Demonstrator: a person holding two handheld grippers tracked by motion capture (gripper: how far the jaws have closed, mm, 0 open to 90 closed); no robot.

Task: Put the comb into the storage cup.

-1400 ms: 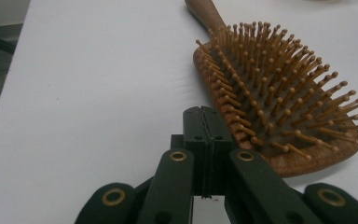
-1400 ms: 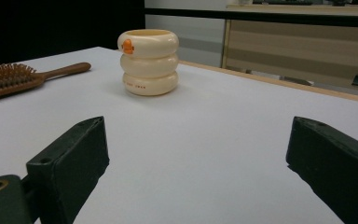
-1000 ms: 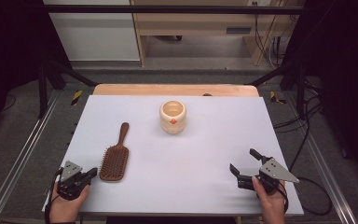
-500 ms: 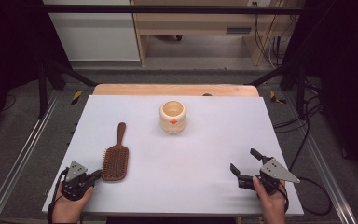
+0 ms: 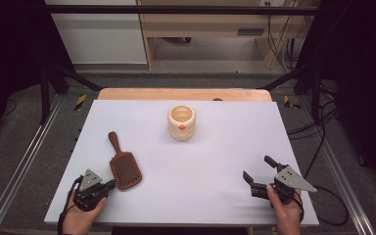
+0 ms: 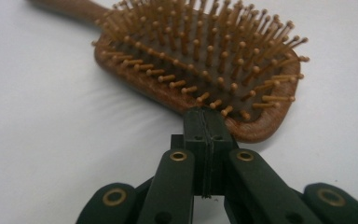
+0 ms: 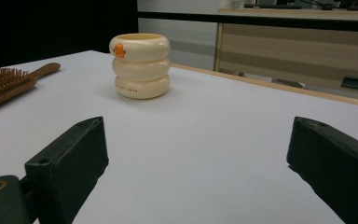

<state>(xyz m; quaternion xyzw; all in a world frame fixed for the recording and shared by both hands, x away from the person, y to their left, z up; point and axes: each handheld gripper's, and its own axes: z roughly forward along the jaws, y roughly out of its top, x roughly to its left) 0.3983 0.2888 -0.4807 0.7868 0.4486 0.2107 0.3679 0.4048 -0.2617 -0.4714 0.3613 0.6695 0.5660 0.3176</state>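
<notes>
White tabletop (image 5: 215,166) fills most of the scene, with a wooden edge at the far side and dark floor and cables around it. At the near left corner the left gripper (image 5: 108,185) lies low over the table with its jaws pressed flat together and nothing between them, the tips just short of the hairbrush (image 5: 123,165). The brush lies bristles up, its broad head right ahead of the closed tips and its handle pointing away from them toward the far side; in the left gripper view the tips seem to meet the near rim of the head (image 6: 200,70), though contact cannot be told for sure. Closed like that, the tips look set to nudge the brush rather than pick it up. The right gripper (image 5: 258,171) rests at the near right corner, jaws spread wide and empty, aimed across the table at the cream ribbed cup (image 7: 140,65), which stands upright well beyond them.
</notes>
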